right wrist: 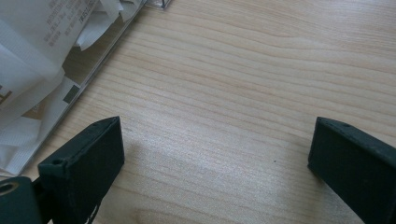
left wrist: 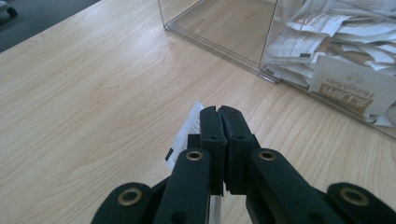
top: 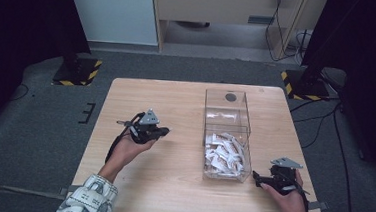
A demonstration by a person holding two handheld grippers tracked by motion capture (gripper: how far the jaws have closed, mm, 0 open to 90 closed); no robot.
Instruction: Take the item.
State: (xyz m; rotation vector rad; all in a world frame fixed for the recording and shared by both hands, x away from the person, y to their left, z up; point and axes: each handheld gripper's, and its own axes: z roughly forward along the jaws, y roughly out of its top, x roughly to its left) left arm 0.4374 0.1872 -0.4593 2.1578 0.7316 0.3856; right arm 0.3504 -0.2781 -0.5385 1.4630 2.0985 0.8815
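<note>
We start with the white sachet pinched in our left gripper: the jaws are pressed together on it, and a printed corner sticks out at about ten o'clock from the jaw tips in the left gripper view. It is lifted just over the wooden table, near the table's middle, at nine o'clock from the clear box. That box has two compartments; the nearer one holds a heap of similar sachets, while the farther one at twelve o'clock looks empty apart from its own reflections.

Our right gripper rests near the box's five o'clock corner with its jaws spread wide over bare wood, holding nothing.

We judge the work to be early: one sachet is out and in hand, nothing lies sorted on the table or in the far compartment, and the heap looks nearly whole. Where this sachet should go is left to do.

Most of the sachet is hidden behind the jaws, so we cannot read its print or tell its full shape. In the high view it is too small to make out. The box's walls blur the pile's depth.
</note>
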